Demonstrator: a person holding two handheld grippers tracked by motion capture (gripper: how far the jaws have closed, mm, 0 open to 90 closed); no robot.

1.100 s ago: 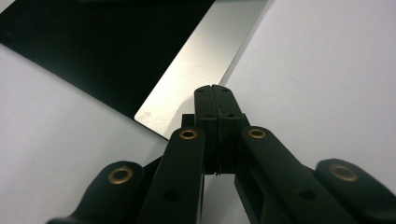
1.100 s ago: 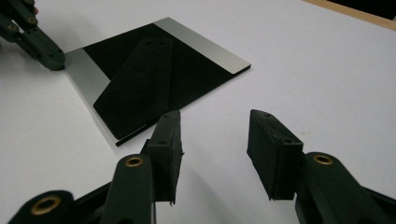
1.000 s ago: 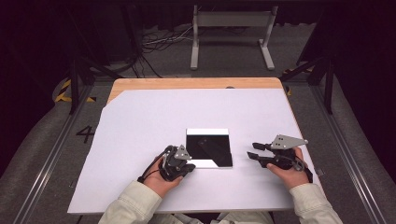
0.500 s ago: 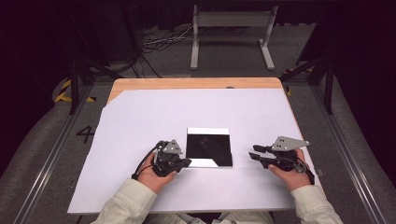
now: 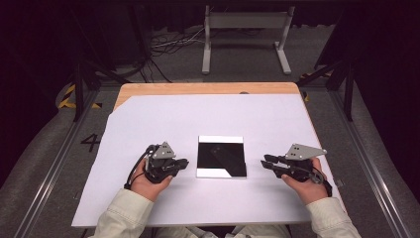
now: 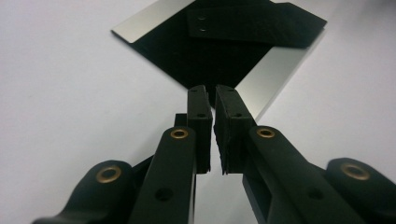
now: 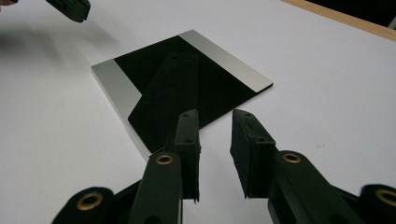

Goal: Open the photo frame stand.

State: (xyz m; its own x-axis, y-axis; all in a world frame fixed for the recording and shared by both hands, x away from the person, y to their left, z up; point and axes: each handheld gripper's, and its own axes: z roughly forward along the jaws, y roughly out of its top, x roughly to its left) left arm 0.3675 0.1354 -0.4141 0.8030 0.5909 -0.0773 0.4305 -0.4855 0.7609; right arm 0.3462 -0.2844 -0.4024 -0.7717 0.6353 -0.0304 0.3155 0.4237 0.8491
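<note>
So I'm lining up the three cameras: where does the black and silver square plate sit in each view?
High view: black and silver plate centre, between both grippers.
Left gripper view: top centre, beyond the jaws.
Right gripper view: centre, ahead of the jaws.
Shared landmark: its black flap with two small holes.

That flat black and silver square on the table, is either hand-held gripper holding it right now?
No: in the high view the square lies flat on the white table, with the left hand-held gripper and right hand-held gripper apart from it on either side.

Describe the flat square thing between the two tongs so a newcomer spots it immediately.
Start at the white sheet covering the table. Near its front middle lies a flat square plate. It is glossy black with silvery strips along two edges, the one dark shape on the sheet.
</note>
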